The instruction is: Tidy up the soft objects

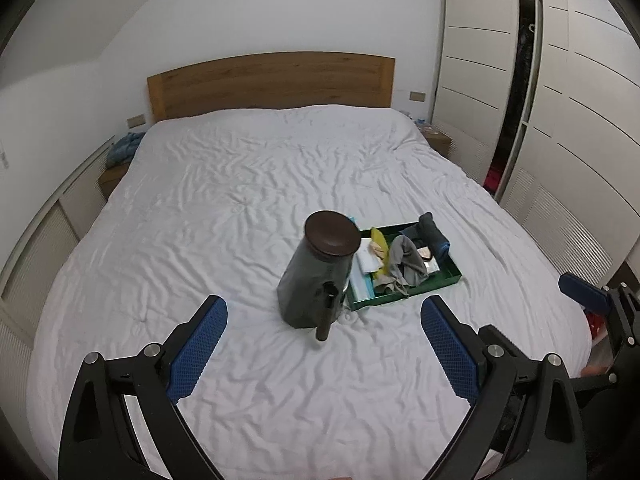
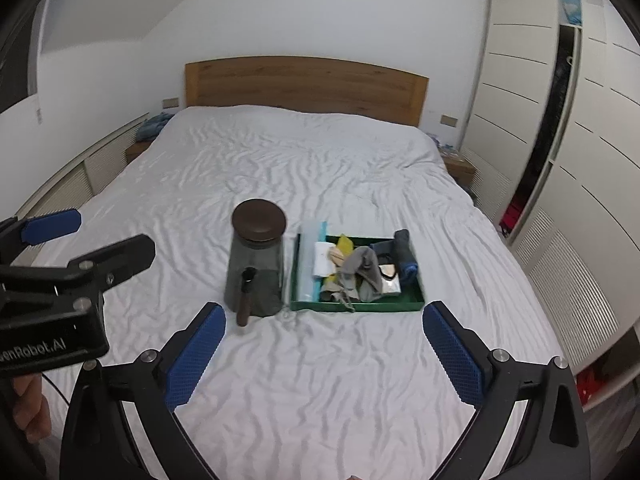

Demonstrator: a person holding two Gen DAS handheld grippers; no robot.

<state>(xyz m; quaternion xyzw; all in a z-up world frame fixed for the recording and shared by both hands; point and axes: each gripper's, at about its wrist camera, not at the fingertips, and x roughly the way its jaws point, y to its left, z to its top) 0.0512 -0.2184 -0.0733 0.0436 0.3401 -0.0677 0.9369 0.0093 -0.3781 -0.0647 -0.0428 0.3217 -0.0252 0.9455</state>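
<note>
Socks and folded cloths (image 2: 362, 268) lie heaped in a green tray (image 2: 356, 305) on the white bed (image 2: 320, 360), just right of a dark lidded jar (image 2: 256, 268). Both the left gripper (image 1: 324, 344) and right gripper (image 2: 324, 348) hover short of them, fingers (image 1: 198, 348) spread wide and grasping nothing.

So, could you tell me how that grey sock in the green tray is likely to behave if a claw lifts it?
The grey sock lies crumpled and draped over other items in the tray, so it would probably hang limp. It looks like thin fabric, likely light. Lying tangled with neighbouring cloth, it might drag another piece along.
</note>
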